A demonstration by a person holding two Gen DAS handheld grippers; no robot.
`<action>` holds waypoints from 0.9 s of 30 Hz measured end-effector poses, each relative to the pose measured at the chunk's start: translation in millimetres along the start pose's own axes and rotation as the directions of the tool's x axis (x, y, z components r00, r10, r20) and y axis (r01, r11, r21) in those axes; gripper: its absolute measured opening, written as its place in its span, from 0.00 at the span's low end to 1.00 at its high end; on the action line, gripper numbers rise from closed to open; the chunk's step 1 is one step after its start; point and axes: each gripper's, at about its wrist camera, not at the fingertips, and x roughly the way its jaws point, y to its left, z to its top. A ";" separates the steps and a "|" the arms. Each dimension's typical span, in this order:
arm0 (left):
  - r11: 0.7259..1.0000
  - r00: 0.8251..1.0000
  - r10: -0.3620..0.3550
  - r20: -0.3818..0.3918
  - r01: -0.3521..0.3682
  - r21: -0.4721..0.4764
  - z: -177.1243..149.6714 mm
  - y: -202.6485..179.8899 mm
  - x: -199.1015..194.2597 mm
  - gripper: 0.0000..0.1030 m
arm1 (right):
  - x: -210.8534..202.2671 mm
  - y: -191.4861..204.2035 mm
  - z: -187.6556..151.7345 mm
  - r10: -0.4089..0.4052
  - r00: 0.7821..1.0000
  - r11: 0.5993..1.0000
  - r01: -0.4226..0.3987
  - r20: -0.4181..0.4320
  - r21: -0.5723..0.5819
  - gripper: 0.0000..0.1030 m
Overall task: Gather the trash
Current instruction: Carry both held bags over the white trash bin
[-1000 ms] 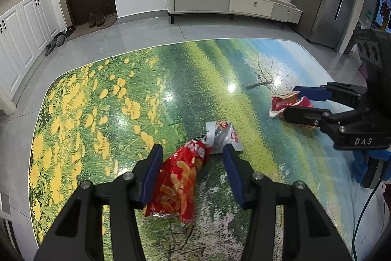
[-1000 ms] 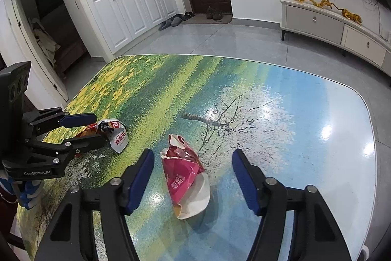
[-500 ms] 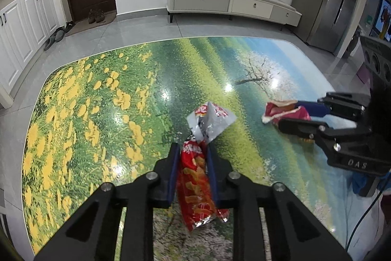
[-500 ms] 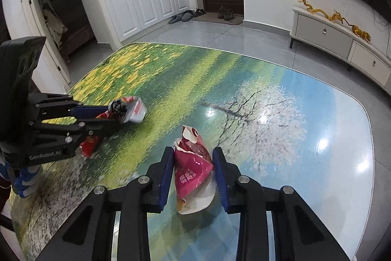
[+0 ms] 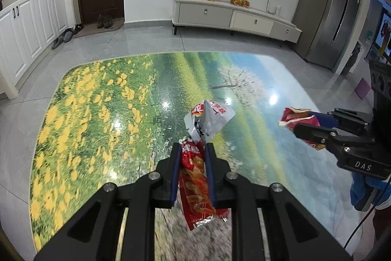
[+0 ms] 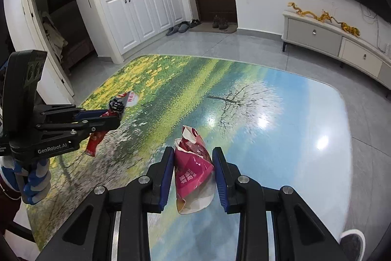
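Left gripper (image 5: 191, 151) clamped on a red snack packet (image 5: 195, 177), whose long axis runs along the fingers, silver torn end (image 5: 207, 121) ahead of the tips and red tail hanging below. Right gripper (image 6: 193, 157) clamped on a pink wrapper (image 6: 193, 168), likewise lengthwise between the pads, its open mouth beyond the tips. Both jaws closed in the last second but hold steady now. Each piece appears clear of the landscape-printed bench (image 5: 102, 109) beneath. No bin is visible from either gripper; where the trash must go cannot be told
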 end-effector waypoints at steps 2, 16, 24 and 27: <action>1.000 1.000 0.007 0.020 -0.007 0.000 -0.4 -5.6 -14.6 0.17 | -14.7 -0.7 -3.3 -0.008 1.000 1.000 0.008 0.019 0.003 0.29; 0.997 0.995 -0.016 0.103 0.008 0.074 22.3 -82.3 -70.0 0.17 | -127.6 -55.8 -42.7 -0.140 0.975 0.984 0.117 0.175 0.134 0.29; 0.981 0.992 -0.113 0.056 0.103 0.164 40.5 -171.4 -51.2 0.18 | -176.6 -120.8 -87.9 -0.265 0.946 0.937 0.207 0.186 0.282 0.29; 0.969 0.990 -0.142 0.023 0.134 0.208 42.5 -210.7 -36.5 0.18 | -191.1 -148.9 -108.5 -0.320 0.933 0.907 0.252 0.165 0.339 0.29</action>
